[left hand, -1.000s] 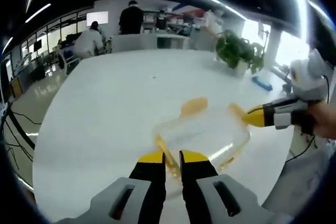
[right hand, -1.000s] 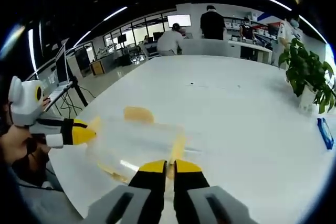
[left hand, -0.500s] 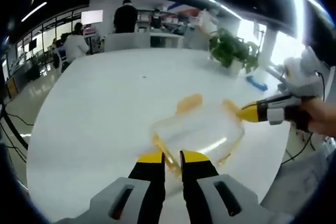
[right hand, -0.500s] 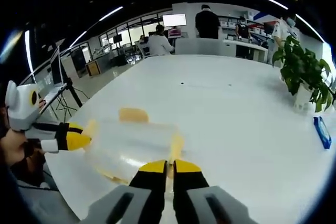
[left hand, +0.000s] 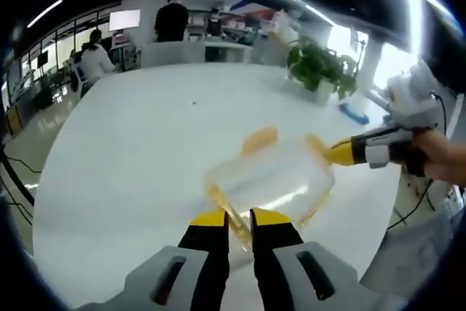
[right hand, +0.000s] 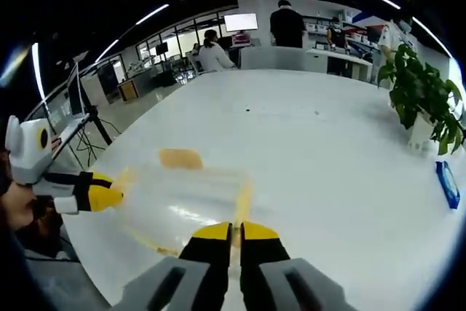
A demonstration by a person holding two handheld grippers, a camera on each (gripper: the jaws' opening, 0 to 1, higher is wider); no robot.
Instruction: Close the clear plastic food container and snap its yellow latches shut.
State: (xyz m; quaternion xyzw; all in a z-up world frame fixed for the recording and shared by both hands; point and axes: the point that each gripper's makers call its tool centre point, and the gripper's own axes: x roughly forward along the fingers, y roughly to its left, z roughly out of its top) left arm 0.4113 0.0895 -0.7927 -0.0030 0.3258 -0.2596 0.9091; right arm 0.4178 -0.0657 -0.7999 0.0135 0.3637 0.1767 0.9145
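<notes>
The clear container lies on the white desk near its front edge, between the two claws, lid on top. The left claw is clenched on the yellow latch at one short end; the right claw is clenched on the latch at the opposite end, its jaws nearly together.

The main risk, as I judge it, is the container sliding or tipping: it is light, the desk is smooth, and uneven pressure from the two ends could skate it toward the edge. A latch pinched at its tip could also slip out before it snaps, and a lid not seated flat would stop the latches catching.

The container's long axis runs from one claw to the other. A third latch sticks out flat from the far long side, still unfastened.
</notes>
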